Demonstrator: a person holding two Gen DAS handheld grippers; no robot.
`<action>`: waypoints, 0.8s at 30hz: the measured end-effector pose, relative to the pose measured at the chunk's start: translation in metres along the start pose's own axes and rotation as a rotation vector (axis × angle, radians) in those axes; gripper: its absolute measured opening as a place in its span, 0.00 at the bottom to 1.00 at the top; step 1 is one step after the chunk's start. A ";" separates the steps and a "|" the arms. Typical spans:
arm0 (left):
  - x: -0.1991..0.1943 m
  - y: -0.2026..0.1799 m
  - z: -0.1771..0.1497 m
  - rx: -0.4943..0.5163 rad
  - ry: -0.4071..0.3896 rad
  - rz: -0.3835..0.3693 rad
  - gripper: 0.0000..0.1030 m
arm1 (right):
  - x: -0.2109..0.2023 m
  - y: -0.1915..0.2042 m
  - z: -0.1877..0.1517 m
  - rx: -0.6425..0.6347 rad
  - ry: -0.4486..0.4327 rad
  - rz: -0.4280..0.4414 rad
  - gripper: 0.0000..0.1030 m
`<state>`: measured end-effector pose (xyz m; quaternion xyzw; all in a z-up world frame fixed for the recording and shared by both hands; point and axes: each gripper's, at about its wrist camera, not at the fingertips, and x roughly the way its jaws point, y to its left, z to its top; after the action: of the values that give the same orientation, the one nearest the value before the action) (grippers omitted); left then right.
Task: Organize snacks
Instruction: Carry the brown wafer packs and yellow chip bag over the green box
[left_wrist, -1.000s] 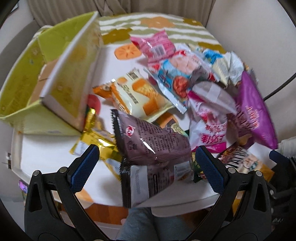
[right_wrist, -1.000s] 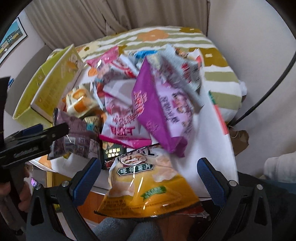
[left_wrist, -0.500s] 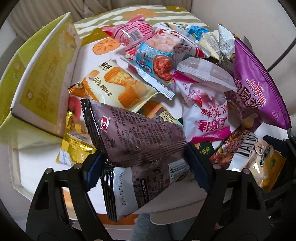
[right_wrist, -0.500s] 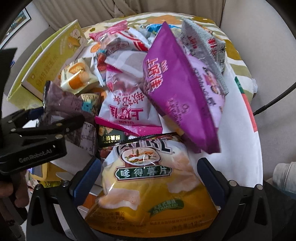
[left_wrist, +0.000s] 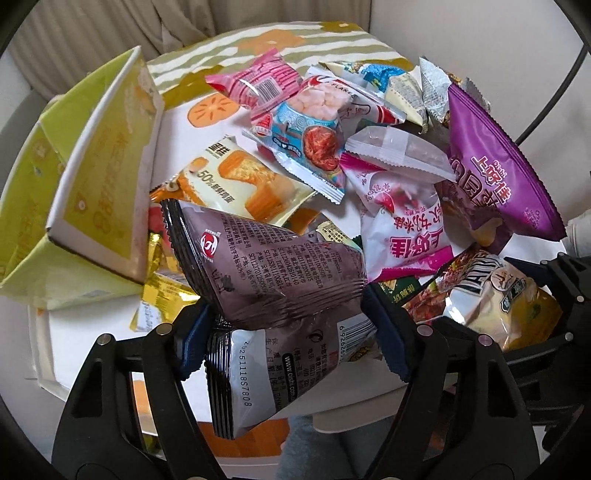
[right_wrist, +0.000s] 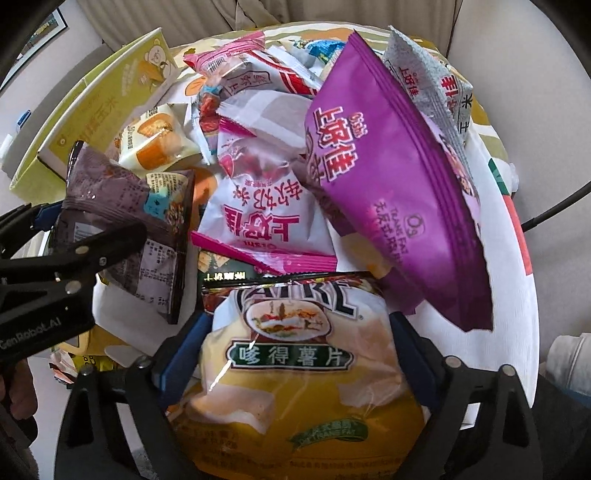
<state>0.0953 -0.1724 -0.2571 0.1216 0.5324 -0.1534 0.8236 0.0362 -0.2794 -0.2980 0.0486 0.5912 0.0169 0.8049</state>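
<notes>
Here, the left gripper (left_wrist: 291, 325) is closing its jaws on the brown snack bag (left_wrist: 273, 269) at the table's near edge; the right gripper (right_wrist: 295, 354) is closing on the yellow chip bag (right_wrist: 299, 387), both pads touching its sides, beside the snack pile (right_wrist: 277, 192).

Home living room: curtains (left_wrist: 92, 48), persimmon-print tablecloth (left_wrist: 288, 48), framed picture (right_wrist: 44, 31).

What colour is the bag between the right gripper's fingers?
Yellow with a white top, the chip bag shows best in the right wrist view.
</notes>
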 end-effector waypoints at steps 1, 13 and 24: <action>-0.002 0.001 0.000 -0.002 -0.001 -0.001 0.71 | 0.000 0.001 0.000 0.001 0.000 0.000 0.86; -0.056 0.022 -0.005 -0.038 -0.082 0.010 0.71 | -0.029 0.014 0.002 0.018 -0.056 0.058 0.61; -0.131 0.067 0.008 -0.163 -0.219 0.076 0.71 | -0.089 0.054 0.028 -0.081 -0.210 0.118 0.61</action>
<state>0.0770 -0.0976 -0.1319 0.0570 0.4450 -0.0906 0.8891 0.0379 -0.2352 -0.1995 0.0522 0.4988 0.0831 0.8612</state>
